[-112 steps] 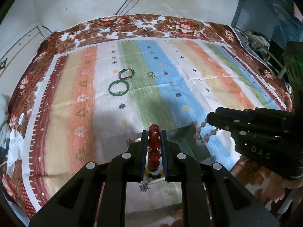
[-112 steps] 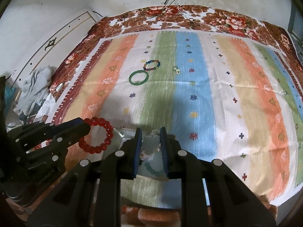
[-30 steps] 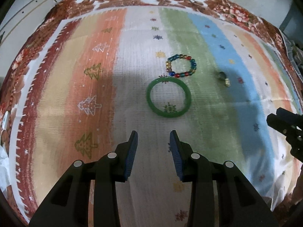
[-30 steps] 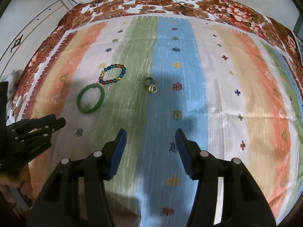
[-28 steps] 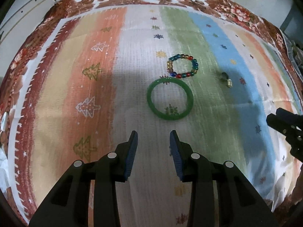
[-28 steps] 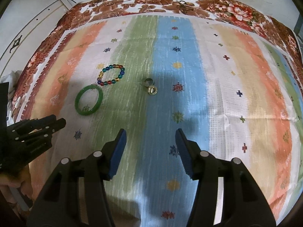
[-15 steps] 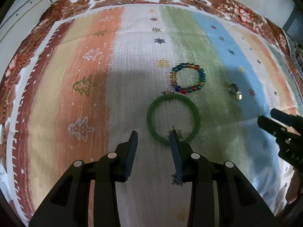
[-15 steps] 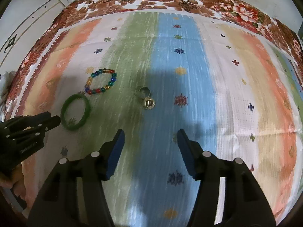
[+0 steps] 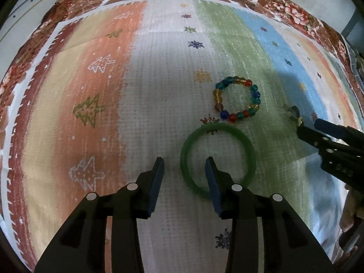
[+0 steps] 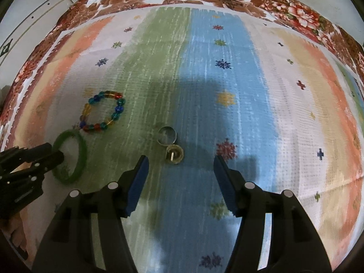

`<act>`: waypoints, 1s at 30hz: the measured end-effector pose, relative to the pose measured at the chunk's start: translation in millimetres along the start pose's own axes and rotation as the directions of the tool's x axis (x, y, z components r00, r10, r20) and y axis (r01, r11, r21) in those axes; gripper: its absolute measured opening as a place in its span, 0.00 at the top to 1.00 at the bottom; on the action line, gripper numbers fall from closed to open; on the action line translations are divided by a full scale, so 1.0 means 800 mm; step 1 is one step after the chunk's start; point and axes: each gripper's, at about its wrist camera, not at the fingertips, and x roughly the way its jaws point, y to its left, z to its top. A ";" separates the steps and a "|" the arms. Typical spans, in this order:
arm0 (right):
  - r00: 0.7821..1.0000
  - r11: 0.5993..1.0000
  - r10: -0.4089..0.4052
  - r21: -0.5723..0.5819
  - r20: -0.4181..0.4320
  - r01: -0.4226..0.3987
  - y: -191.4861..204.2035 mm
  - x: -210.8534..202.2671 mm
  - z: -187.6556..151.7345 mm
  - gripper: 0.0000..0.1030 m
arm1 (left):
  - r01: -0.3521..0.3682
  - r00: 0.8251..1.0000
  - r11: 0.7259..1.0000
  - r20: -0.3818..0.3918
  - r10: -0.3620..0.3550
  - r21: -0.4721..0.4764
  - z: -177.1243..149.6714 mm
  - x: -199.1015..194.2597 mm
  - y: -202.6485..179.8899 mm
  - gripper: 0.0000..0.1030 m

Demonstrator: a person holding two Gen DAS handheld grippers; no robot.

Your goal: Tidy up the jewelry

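The left gripper is held low with its jaws parted. The right gripper is held to its right, jaws spread wider.

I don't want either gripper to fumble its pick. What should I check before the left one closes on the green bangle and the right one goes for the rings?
1. Left gripper open: ok.
2. Green bangle rim between the left fingers: ok, the right finger sits inside the hoop, the left finger outside.
3. Left fingers low enough to catch the rim: cannot tell.
4. Beaded bracelet apart from the bangle: ok, a narrow gap shows.
5. Right gripper open, two rings ahead between its fingertips: ok.
6. Rings separate enough to lift one alone: not ok, they appear to touch.
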 end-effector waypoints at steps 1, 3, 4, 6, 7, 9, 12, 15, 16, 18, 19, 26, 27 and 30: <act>1.000 1.000 -0.005 -0.005 -0.001 0.005 0.001 0.002 0.000 0.42 | -0.002 1.000 1.000 0.000 0.002 0.008 -0.001 0.001 -0.002 0.62; 1.000 1.000 -0.012 -0.017 0.000 0.012 0.002 0.005 0.000 0.42 | -0.021 1.000 0.999 0.004 0.021 0.031 -0.003 0.002 -0.006 0.62; 1.000 1.000 -0.012 -0.018 0.002 0.012 0.002 0.005 0.000 0.42 | -0.032 0.999 0.999 0.007 0.032 0.043 -0.003 0.003 -0.008 0.62; 1.000 1.000 -0.012 -0.016 0.002 0.012 0.001 0.007 0.000 0.42 | -0.040 0.999 0.998 0.009 0.040 0.054 -0.003 0.003 -0.011 0.62; 1.000 1.000 -0.015 -0.019 0.002 0.015 0.002 0.007 0.000 0.42 | -0.041 0.999 0.998 0.009 0.040 0.056 -0.003 0.003 -0.011 0.62; 1.000 0.999 -0.022 -0.027 0.004 0.022 0.003 0.006 -0.001 0.43 | -0.049 0.999 0.997 0.012 0.048 0.066 -0.004 0.003 -0.011 0.66; 0.999 0.998 -0.036 -0.046 0.013 0.037 0.004 0.006 -0.003 0.51 | -0.059 0.998 0.995 0.017 0.058 0.082 -0.005 0.002 -0.013 0.85; 0.999 0.998 -0.030 -0.047 0.014 0.031 0.002 0.005 -0.003 0.62 | -0.063 0.998 0.994 0.021 0.062 0.091 -0.007 0.002 -0.013 0.88; 0.999 0.998 -0.030 -0.046 0.014 0.031 0.001 0.005 -0.003 0.67 | -0.065 0.998 0.994 0.022 0.063 0.089 -0.007 0.002 -0.013 0.89; 0.999 0.999 -0.029 -0.045 0.015 0.029 -0.002 0.005 -0.003 0.77 | -0.070 0.997 0.994 0.023 0.069 0.087 -0.006 0.002 -0.012 0.93; 0.999 0.999 -0.028 -0.045 0.016 0.029 -0.002 0.005 -0.003 0.79 | -0.069 0.997 0.994 0.023 0.067 0.083 -0.006 0.002 -0.011 0.93; 0.999 0.997 -0.032 -0.072 0.024 0.033 0.001 0.004 -0.006 0.89 | -0.068 0.997 0.994 0.024 0.067 0.085 -0.006 0.001 -0.010 0.94; 0.999 0.997 -0.032 -0.075 0.024 0.033 0.001 0.003 -0.006 0.89 | -0.066 0.998 0.994 0.023 0.064 0.083 -0.006 0.000 -0.010 0.94; 0.999 0.997 -0.030 -0.073 0.023 0.032 0.001 0.002 -0.007 0.90 | -0.063 0.998 0.995 0.023 0.061 0.080 -0.005 -0.003 -0.009 0.94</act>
